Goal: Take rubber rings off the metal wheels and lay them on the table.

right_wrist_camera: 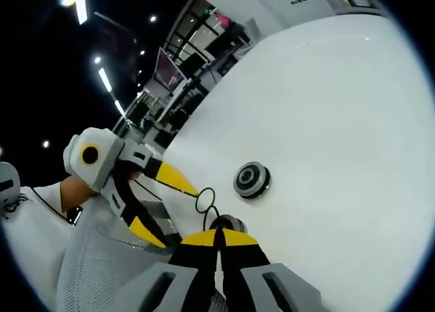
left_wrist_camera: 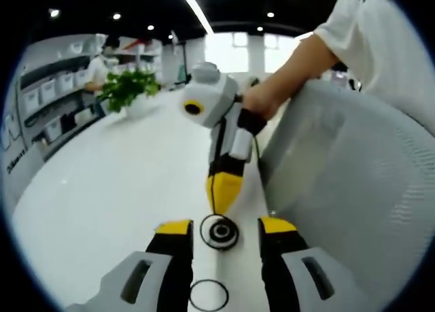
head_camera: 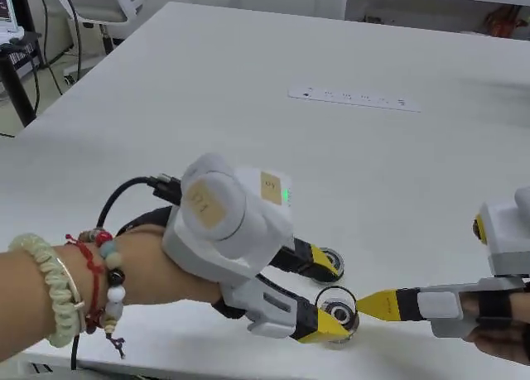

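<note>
Table (head_camera: 248, 82) white, power strip (head_camera: 354, 98) near far edge; left gripper (left_wrist_camera: 224, 228) jaws spread around wheel (head_camera: 338, 310), right gripper (right_wrist_camera: 217, 238) jaws pressed together.

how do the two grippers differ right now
The left gripper has its jaws open, one on either side of a metal wheel; the right gripper has its jaws shut to a single point. The left gripper straddles the wheel; the right gripper aims its tip at it from the opposite side. Both have yellow tips and sit low over the white table.
</note>
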`<move>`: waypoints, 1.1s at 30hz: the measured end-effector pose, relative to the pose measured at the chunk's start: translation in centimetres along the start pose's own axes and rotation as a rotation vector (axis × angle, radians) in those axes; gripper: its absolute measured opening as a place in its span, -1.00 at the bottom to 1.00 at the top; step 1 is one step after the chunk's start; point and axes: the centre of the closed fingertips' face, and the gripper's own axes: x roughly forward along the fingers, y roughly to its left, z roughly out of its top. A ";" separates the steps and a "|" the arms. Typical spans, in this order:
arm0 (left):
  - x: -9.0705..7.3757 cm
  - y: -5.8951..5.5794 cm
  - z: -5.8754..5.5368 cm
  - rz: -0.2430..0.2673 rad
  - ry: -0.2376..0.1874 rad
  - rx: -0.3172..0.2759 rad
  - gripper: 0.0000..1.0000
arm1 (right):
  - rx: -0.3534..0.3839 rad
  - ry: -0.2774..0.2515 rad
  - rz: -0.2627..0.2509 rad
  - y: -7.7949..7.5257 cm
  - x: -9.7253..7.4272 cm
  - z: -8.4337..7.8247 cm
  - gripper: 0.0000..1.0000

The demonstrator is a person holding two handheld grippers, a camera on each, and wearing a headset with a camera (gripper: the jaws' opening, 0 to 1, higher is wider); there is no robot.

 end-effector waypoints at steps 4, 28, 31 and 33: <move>-1.7 0.5 0.0 0.033 0.030 0.027 -0.16 | -0.003 -0.007 -0.003 0.0 -0.1 0.2 -1.00; -10.3 1.3 -1.2 0.312 -0.104 -0.195 0.30 | 0.003 -0.118 0.028 1.3 -2.4 2.5 -1.00; -10.6 0.7 -2.1 0.318 -0.111 -0.249 0.36 | -0.010 -0.124 0.030 1.7 -2.5 2.7 -1.00; -10.8 0.5 -2.5 0.325 -0.110 -0.260 0.40 | -0.036 -0.122 0.018 1.7 -2.6 2.8 -1.00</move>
